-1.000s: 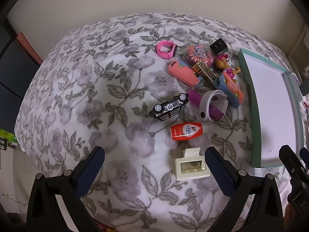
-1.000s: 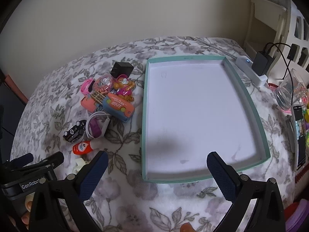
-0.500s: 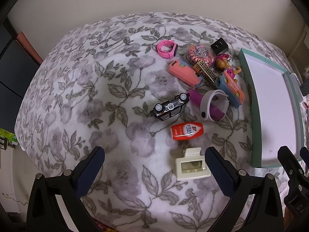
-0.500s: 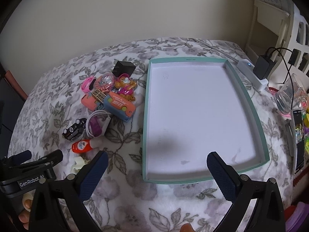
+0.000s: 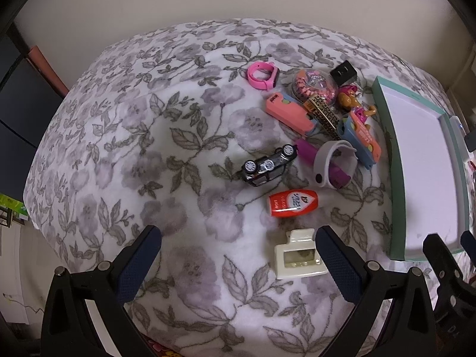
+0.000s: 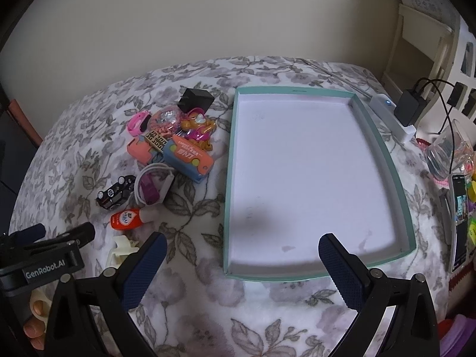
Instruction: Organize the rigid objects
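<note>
Over the floral blanket (image 5: 125, 154), the left gripper (image 5: 238, 255) hangs with its blue-padded fingers (image 5: 139, 261) spread wide and nothing between them. Just ahead, close by its right finger, lies a cream hair claw clip (image 5: 299, 255), and a little beyond that a red squeeze tube (image 5: 293, 203) on its side. Further up, a black toy car (image 5: 269, 163) lies tipped over, wheels showing, right beside a grey wristband (image 5: 334, 160) looped around a purple piece (image 5: 309, 151). Behind those the pile gets crowded: a salmon-pink case (image 5: 288, 113), a gold-and-black patterned strip (image 5: 324, 113) lying across it, a blue-and-orange box (image 5: 361, 136), a small cartoon figure (image 5: 349, 96), a clear ball of beads (image 5: 314, 84), a black charger cube (image 5: 343, 73), and a pink watch band (image 5: 261, 75) a bit apart on the left.

Over on the right side, the right gripper (image 6: 239, 263) is also released, fingers (image 6: 342, 270) wide apart, holding nothing, poised above the near edge of the teal-rimmed tray (image 6: 230, 178). The tray's white floor holds none of the toys; the whole pile sits on the blanket to its left. Past the tray's far side sit a white power strip (image 6: 392, 116) with a black adapter (image 6: 410, 108) plugged in, a glass jar (image 6: 449, 154) and a phone (image 6: 459, 220).
</note>
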Motion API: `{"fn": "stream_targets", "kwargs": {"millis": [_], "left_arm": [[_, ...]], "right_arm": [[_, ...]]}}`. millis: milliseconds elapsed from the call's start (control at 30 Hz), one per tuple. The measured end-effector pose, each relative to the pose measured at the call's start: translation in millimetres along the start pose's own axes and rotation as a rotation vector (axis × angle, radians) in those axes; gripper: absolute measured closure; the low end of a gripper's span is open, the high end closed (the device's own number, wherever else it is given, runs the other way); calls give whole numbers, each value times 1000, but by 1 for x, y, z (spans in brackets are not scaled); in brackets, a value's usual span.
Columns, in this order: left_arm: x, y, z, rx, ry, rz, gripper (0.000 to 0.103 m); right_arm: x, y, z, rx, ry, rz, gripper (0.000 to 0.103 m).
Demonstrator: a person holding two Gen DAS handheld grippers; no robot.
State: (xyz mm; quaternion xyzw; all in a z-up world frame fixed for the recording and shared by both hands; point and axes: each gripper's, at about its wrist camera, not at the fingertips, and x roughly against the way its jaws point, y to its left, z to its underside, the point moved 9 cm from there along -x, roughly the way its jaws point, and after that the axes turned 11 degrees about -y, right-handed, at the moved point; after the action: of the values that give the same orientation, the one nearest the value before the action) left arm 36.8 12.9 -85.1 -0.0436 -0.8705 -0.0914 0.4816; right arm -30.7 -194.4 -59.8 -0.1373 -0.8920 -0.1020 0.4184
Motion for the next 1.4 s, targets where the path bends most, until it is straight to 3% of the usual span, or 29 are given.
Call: {"fn": "stream_targets", "kwargs": {"millis": [133, 433, 833, 1200, 1400], "left_arm": [[-2, 17, -7, 42, -19, -44, 0], [-15, 63, -8, 177, -7, -124, 0], [-38, 81, 7, 298, 86, -88, 0], [-43, 76, 6, 322, 82, -51, 0], [-44, 67, 3, 319, 60, -35, 0]], "right_arm": [[-1, 19, 2, -42, 39, -106, 0], [-23, 87, 22, 130, 122, -178, 0], [-60, 125, 59, 234, 247, -207, 0], [-71, 146, 77, 312, 261, -209, 0], [-77, 127, 71, 249, 246, -167, 0]]}}
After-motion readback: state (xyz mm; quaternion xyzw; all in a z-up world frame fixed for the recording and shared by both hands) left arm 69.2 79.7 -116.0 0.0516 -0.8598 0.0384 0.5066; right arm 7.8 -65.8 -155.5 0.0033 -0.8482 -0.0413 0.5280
